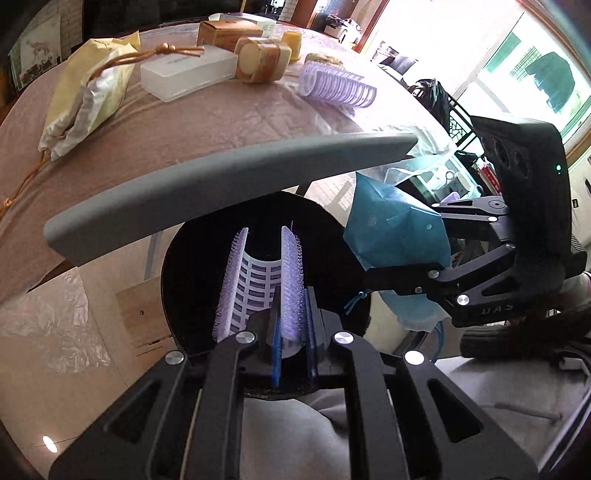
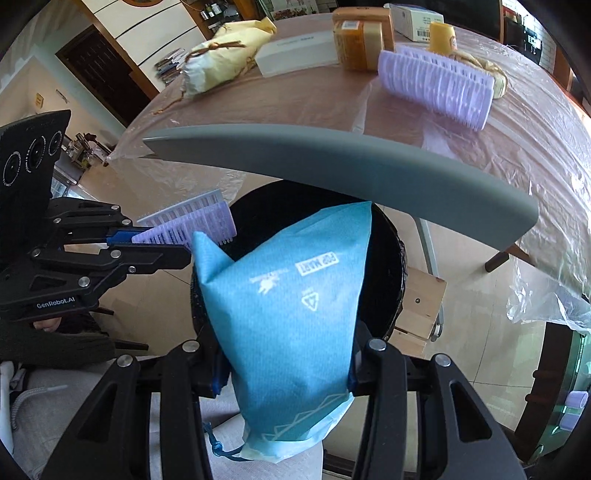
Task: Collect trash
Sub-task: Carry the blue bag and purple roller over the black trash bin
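White box (image 1: 188, 73) & wooden box (image 1: 229, 34) (on pink-clothed table (image 1: 184, 129))

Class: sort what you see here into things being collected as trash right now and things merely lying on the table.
In hand: purple hair roller in left gripper; blue bag in right gripper; black bin.

Lying about: yellow pouch, white box, purple rollers.

On the side of your left gripper (image 2: 177, 236), seen from the right wrist, you can read "GenRobot.AI" in white. The blue paper bag (image 2: 291, 325) your right gripper (image 2: 288, 373) clamps carries white print that appears upside down: a boxed word pair too unclear to spell out, a small animal logo, and a recycling triangle. On the white box (image 2: 415, 20) at the table's far edge you see a barcode, its digits too small to read.
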`<control>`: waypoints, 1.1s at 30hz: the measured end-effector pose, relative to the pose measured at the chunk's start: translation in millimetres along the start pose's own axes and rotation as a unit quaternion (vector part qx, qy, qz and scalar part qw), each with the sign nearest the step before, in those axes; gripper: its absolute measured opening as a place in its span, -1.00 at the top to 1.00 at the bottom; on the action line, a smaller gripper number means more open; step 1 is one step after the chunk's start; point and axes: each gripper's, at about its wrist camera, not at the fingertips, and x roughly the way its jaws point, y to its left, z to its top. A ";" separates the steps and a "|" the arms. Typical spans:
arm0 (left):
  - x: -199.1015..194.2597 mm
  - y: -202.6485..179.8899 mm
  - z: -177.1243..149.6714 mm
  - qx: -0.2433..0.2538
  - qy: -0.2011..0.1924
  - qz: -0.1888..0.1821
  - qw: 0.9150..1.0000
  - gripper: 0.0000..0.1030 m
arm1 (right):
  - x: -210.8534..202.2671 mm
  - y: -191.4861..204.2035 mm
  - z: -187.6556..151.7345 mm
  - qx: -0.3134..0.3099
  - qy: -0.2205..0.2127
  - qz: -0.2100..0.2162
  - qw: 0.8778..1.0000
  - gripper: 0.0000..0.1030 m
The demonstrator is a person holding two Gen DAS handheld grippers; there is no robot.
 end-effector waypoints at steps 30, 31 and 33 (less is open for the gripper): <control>48.7 13.0 4.8 0.015 0.045 0.046 0.998 0.76 | 47.3 -9.0 -2.4 -0.015 0.013 -0.039 0.999 0.14; 49.3 12.9 4.9 0.015 0.045 0.046 0.998 0.76 | 47.4 -9.1 -2.3 -0.015 0.012 -0.040 0.999 0.14; 50.3 13.1 5.0 0.016 0.046 0.047 0.998 0.76 | 47.8 -10.1 -1.4 -0.014 0.010 -0.045 0.999 0.14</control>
